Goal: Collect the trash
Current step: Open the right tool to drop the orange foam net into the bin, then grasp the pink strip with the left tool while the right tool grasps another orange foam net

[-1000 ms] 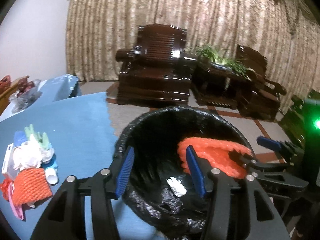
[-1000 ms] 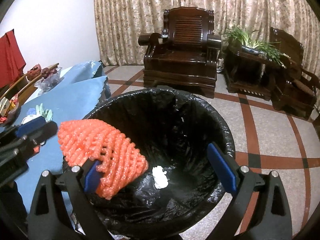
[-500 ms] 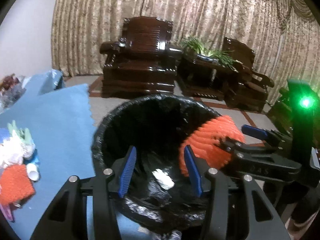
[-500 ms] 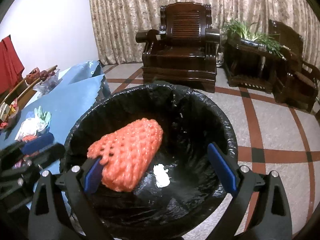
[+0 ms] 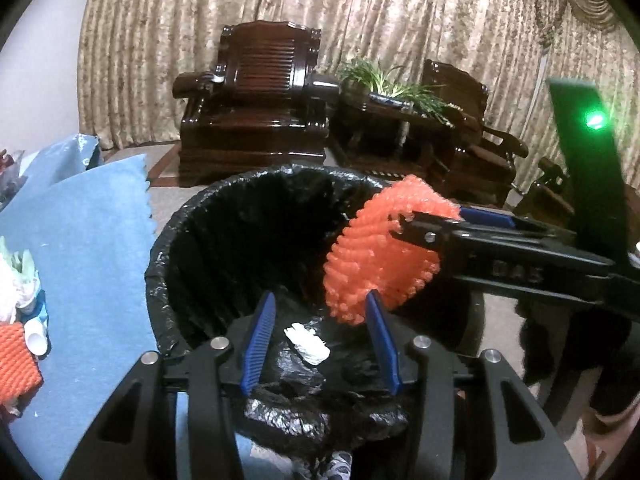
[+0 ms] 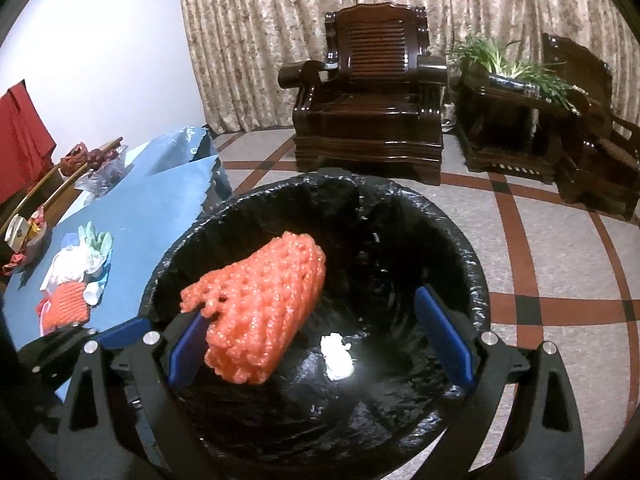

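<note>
A bin lined with a black bag (image 5: 192,240) (image 6: 460,264) stands beside the blue table. My right gripper (image 6: 320,344) is open over the bin; an orange foam net (image 6: 264,312) (image 5: 376,256) clings to its left finger and hangs over the bin. In the left wrist view the right gripper (image 5: 460,228) comes in from the right. My left gripper (image 5: 320,344) is open and empty above the bin's near rim. A white crumpled scrap (image 5: 308,344) (image 6: 336,356) lies at the bin's bottom.
The blue tablecloth (image 5: 88,260) (image 6: 152,216) holds more trash: another orange foam net (image 6: 66,308) (image 5: 16,364), white and green wrappers (image 6: 84,256). Dark wooden armchairs (image 6: 368,96) and a plant (image 6: 512,64) stand behind on the tiled floor.
The right gripper's jaws stay wide; the orange net has swung from over the bin's left rim to over its inside, still stuck to the left finger. The left gripper moved right, over the bin.
</note>
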A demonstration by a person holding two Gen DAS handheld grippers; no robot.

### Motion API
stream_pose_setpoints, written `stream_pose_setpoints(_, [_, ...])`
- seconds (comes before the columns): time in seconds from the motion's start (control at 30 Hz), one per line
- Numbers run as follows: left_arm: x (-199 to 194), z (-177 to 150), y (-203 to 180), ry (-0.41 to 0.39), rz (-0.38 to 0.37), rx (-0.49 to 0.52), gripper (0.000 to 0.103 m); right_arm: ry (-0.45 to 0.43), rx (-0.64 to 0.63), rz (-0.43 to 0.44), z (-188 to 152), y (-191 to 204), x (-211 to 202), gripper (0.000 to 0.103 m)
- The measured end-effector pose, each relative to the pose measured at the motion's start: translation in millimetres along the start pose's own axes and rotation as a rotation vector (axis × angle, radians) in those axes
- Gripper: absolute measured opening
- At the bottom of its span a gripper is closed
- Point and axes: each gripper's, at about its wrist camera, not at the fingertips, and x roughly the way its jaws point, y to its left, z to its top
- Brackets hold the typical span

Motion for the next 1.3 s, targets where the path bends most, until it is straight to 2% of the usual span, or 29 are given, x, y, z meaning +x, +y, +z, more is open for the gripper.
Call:
stream_pose_setpoints(0.3, [19,16,30,-0.011,0.026,-0.093,0.046,0.035,-0.025,0.053,-6,3,-1,0.092])
stream_pose_setpoints(0.7, [8,14,36,-0.034,0.06,-0.089,0.046,0.025,-0.031,0.048,-9,6,-5,0.092])
stream_pose_setpoints(1.0, [-34,11,50,-0.086,0.133,-0.095,0.046,-0.015,-0.076,0.072,2,33,-17,0.092])
stream_pose_setpoints(1.3, [-87,-15,94,-0.107,0.253,-0.159,0.048,-0.036,-0.135,0.132,4,99,-15,0.092])
